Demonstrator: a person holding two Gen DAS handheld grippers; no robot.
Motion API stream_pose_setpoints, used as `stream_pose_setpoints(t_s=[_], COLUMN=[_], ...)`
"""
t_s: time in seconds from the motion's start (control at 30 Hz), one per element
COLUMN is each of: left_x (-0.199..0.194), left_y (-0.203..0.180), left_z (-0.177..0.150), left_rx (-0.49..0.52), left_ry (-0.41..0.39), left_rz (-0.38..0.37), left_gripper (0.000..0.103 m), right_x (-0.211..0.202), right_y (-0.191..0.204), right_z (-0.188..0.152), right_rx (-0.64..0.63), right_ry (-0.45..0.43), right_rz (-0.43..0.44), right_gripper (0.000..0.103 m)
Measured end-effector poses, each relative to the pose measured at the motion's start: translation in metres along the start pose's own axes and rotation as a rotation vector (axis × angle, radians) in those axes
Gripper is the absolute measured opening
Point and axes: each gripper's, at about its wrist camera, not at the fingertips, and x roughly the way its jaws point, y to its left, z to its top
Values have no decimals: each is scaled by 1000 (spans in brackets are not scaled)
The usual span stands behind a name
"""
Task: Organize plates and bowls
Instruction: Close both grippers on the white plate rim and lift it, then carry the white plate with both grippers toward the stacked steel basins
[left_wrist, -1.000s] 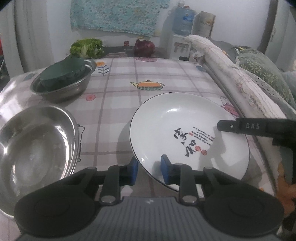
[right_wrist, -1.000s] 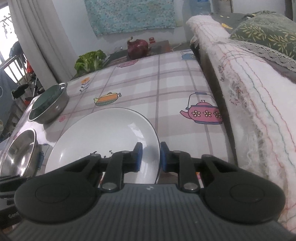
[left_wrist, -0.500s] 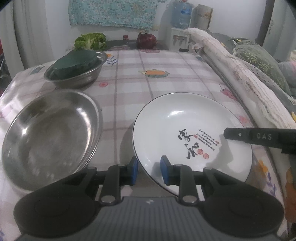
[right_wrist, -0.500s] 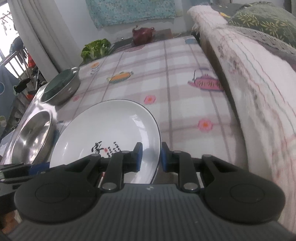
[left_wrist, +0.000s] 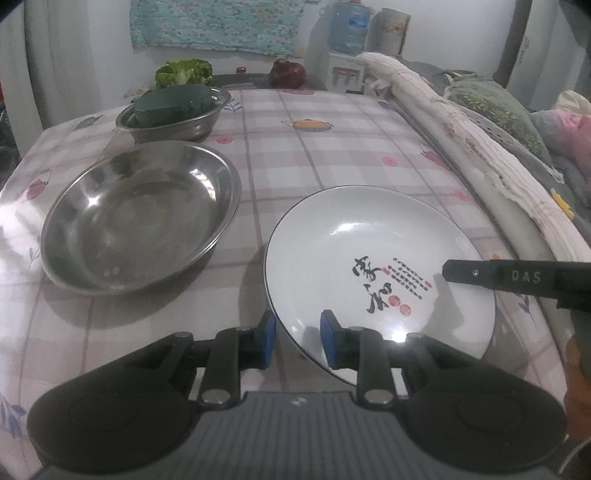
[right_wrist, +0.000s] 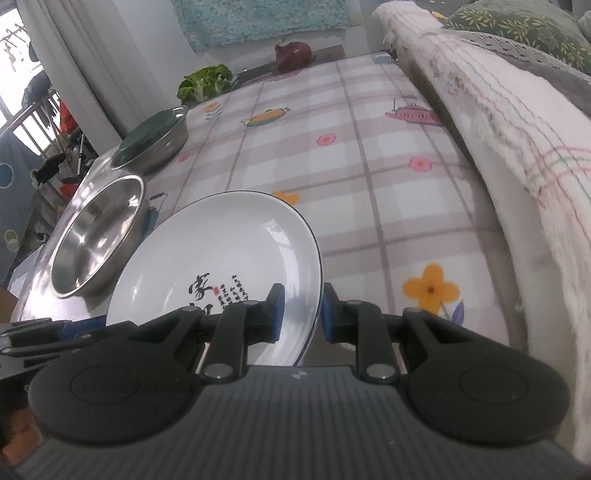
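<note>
**Both claws hold the white plate above the table**

Left wrist view: The left claw (left_wrist: 297, 338) is clenched on the near left rim of the white plate (left_wrist: 369, 258). One blue pad is under the rim on the outside, the other pad lies on the inner surface. The plate shows black writing and red stamps, and it casts a shadow on the checked tablecloth (left_wrist: 314, 155), so it seems lifted from the table. The finger of the right claw (left_wrist: 491, 275) reaches over the right rim of the plate. To the left of the plate, apart from it, stands a large steel basin (left_wrist: 140, 218). Behind the basin is a smaller steel bowl (left_wrist: 173, 125) with a dark green bowl (left_wrist: 173, 105) inside it.

Right wrist view: The right claw (right_wrist: 300, 314) is clenched on the right rim of the plate (right_wrist: 221, 258); the thin edge passes between its two blue pads. The plate is tilted and spreads to the left of the claw. Part of the left claw (right_wrist: 74, 328) shows at the lower left edge, at the opposite rim of the plate. The steel basin (right_wrist: 96, 240) lies just beside the plate on its left, and the smaller steel bowl (right_wrist: 155, 144) with the green bowl (right_wrist: 147, 136) is farther back. A folded blanket (right_wrist: 498, 110) runs along the right side of the table.
</note>
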Motion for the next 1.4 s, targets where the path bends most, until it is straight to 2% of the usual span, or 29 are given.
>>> stream_pose_setpoints(t_s=[0.13, 0.33, 0.7, 0.87, 1.07, 1.23, 1.4], left_x=[-4, 4, 22, 20, 11, 9, 8], left_y=[8, 9, 6, 4, 2, 9, 8], left_z=[-3, 0, 8, 9, -1, -3, 1], left_rx=[-13, -21, -23, -15, 2, -13, -5], left_ry=[-5, 0, -3, 10, 41, 38, 16], left_rz=[-33, -42, -24, -19, -57, -83, -64], left_gripper=[27, 31, 37, 37, 37, 36, 36], right_x=[-3, -3, -3, -3, -1, -1, -3], right_y=[2, 1, -1, 0, 0, -1, -1], right_z=[-9, -15, -19, -17, -14, -14, -16], right_rx=[6, 28, 14, 6, 7, 9, 16], right_ry=[-16, -37, -60, -51, -55, -55, -52], right_rz=[2, 12, 26, 24, 8, 8, 8], right_gripper=[20, 21, 21, 21, 22, 22, 21])
